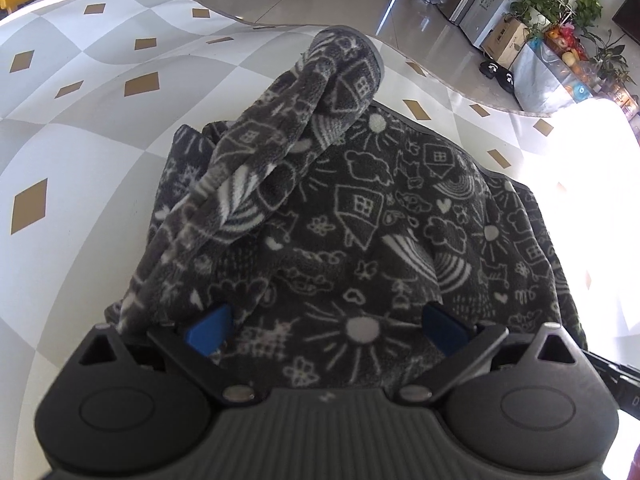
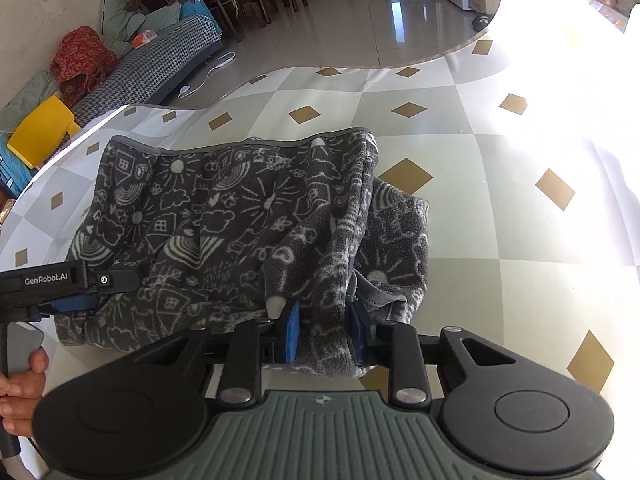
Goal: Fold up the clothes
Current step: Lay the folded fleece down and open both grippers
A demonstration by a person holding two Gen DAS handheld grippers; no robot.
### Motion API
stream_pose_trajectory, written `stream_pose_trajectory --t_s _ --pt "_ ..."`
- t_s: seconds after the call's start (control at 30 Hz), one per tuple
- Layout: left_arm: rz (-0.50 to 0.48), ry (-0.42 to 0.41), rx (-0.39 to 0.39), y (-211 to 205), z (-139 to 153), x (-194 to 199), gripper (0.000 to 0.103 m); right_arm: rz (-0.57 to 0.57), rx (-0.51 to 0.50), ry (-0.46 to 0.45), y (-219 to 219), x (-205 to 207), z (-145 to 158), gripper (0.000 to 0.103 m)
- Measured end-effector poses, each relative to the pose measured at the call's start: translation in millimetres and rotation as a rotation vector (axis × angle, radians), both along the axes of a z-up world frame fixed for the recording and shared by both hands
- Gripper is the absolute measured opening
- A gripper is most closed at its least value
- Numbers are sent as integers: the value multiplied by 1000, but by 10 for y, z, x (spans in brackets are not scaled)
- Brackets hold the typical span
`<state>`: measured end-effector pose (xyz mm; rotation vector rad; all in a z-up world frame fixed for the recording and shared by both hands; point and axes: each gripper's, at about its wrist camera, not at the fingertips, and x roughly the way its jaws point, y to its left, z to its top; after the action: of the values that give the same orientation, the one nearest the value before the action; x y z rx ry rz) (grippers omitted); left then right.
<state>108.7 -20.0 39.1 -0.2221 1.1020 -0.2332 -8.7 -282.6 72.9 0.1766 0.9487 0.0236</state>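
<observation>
The right gripper has its two blue pads clamped on a bunched fold of the one dark doodle-print fleece garment. The left gripper stands wide apart over the same garment, which lies half-folded on the checked tablecloth. One hand shows at near left.

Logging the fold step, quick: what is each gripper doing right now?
Left gripper: jaws wide open, the grey patterned garment lying between them, unpinched.
Right gripper: shut on a bunched fold of the garment.
</observation>
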Motion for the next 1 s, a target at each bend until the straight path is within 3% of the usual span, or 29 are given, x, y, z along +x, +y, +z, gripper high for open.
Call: stream_pose_trajectory --t_s 0.17,0.37,0.5,0.7,0.87,1.0 --pt "13 9 63 39 -44 17 101 -32 -65 -4 -114 28 -30 7" --pt "6 26 79 86 -63 16 100 -78 -134 -9 -210 86 -130 7" --pt "-16 27 93 96 -66 -5 98 -45 -203 -4 -128 106 -176 7" --pt "-20 40 78 147 -49 -4 97 -88 -166 28 -197 119 -167 13" --pt "-30 1 68 89 56 -80 98 -103 -148 -69 -160 60 85 24" --pt "-73 -57 68 -26 151 -138 98 -63 -110 -130 -48 44 178 26"
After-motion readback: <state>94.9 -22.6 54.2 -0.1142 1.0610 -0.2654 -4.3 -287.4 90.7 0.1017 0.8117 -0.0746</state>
